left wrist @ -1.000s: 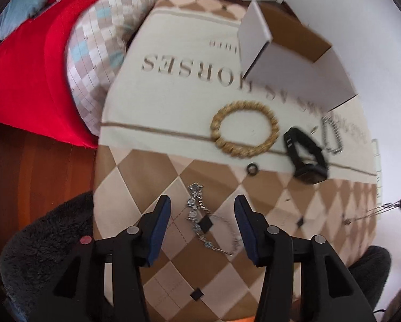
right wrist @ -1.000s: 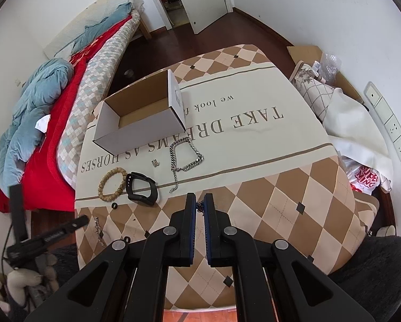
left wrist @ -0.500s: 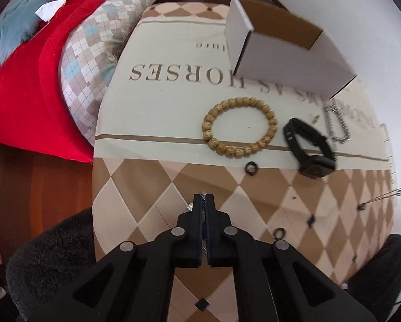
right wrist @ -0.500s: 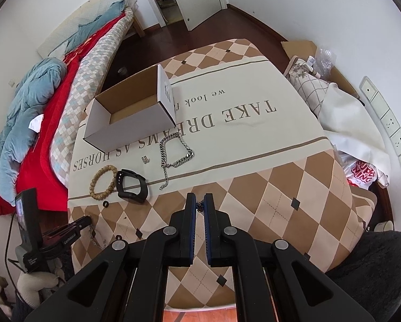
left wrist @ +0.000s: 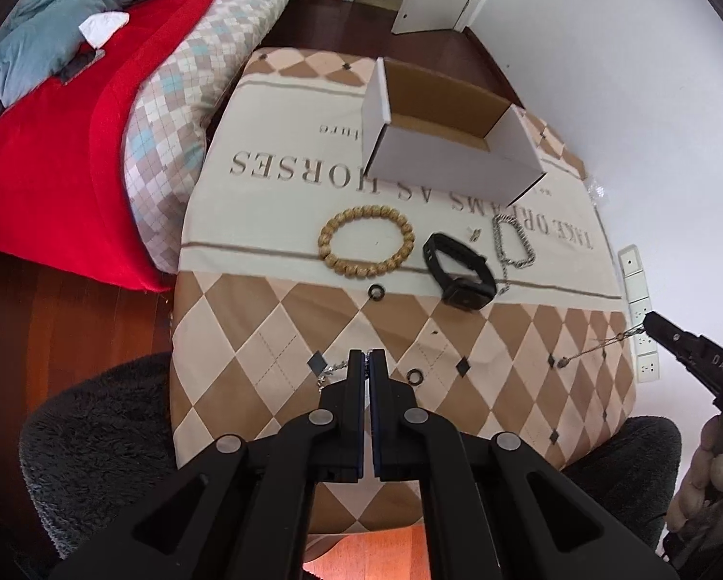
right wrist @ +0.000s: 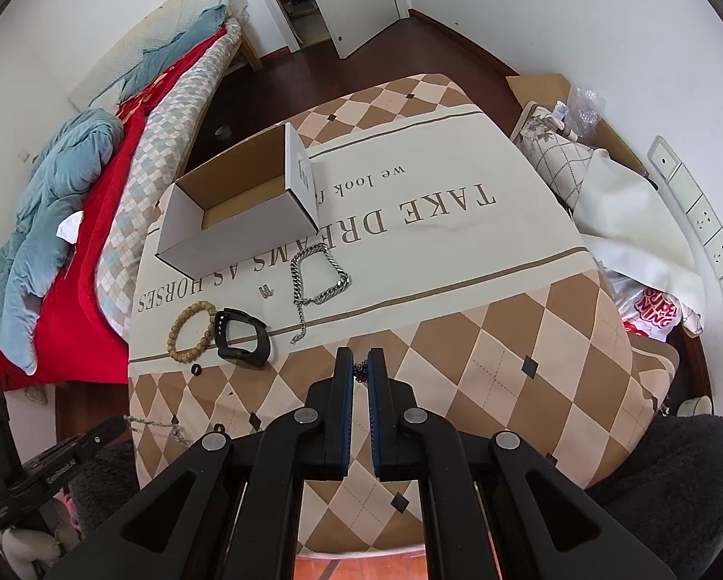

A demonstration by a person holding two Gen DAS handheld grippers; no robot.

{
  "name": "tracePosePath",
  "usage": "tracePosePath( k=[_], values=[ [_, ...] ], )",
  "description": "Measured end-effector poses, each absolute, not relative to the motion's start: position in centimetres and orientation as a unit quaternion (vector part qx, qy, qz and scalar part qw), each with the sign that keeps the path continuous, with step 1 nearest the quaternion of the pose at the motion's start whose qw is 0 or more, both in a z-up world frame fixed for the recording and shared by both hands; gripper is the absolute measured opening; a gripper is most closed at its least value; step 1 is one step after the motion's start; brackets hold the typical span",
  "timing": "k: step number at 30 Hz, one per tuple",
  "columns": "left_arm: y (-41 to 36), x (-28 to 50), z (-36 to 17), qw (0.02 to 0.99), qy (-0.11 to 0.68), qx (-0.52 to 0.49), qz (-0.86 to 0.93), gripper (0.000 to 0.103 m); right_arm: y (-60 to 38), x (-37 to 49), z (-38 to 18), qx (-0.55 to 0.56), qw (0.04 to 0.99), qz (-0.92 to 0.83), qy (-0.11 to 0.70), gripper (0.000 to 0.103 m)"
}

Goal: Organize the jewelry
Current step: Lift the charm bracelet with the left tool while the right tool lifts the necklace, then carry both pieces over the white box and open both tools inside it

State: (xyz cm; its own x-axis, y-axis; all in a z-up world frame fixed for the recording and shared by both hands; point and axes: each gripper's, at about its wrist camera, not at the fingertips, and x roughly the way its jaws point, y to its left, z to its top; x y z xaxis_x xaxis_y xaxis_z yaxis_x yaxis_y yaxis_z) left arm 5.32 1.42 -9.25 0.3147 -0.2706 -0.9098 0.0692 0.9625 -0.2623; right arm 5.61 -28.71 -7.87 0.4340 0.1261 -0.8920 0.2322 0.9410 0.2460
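My left gripper (left wrist: pixel 367 356) is shut on a thin silver chain bracelet (left wrist: pixel 331 371), lifted above the checked tablecloth; it also shows hanging in the right wrist view (right wrist: pixel 161 427). My right gripper (right wrist: pixel 360 357) is shut on a thin dark chain (right wrist: pixel 360 371), which trails from its tip in the left wrist view (left wrist: pixel 598 345). On the cloth lie a wooden bead bracelet (left wrist: pixel 366 247), a black fitness band (left wrist: pixel 458 271), a heavy silver chain (right wrist: pixel 319 280), two small black rings (left wrist: pixel 376 292) (left wrist: pixel 415 377) and a small clasp (right wrist: pixel 265 291). An open white cardboard box (left wrist: pixel 451 142) stands behind them.
A bed with red and checked blankets (left wrist: pixel 86 145) lies left of the table. Dark fuzzy chairs (left wrist: pixel 95 435) sit at the near edge. Bags and cardboard (right wrist: pixel 603 193) pile up at the right by the wall. A wall socket strip (left wrist: pixel 639 309) is on the right.
My left gripper closed on the silver chain bracelet and lifted it off the cloth, pulling up and back. My right gripper stayed shut on its dark chain and rose a little.
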Motion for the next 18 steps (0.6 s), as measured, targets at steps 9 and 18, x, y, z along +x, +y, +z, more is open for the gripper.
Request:
tracePosePath(
  k=[9, 18],
  values=[
    [-1.0, 6.8, -4.2, 0.83, 0.531, -0.082, -0.153, 0.0, -28.1, 6.4, -4.4, 0.165, 0.845, -0.005, 0.508, 0.006],
    [-3.5, 12.6, 0.2, 0.856, 0.485, -0.064, -0.166, 0.0, -26.3, 11.0, 1.3, 0.15, 0.876, 0.029, 0.458, 0.006]
  ],
)
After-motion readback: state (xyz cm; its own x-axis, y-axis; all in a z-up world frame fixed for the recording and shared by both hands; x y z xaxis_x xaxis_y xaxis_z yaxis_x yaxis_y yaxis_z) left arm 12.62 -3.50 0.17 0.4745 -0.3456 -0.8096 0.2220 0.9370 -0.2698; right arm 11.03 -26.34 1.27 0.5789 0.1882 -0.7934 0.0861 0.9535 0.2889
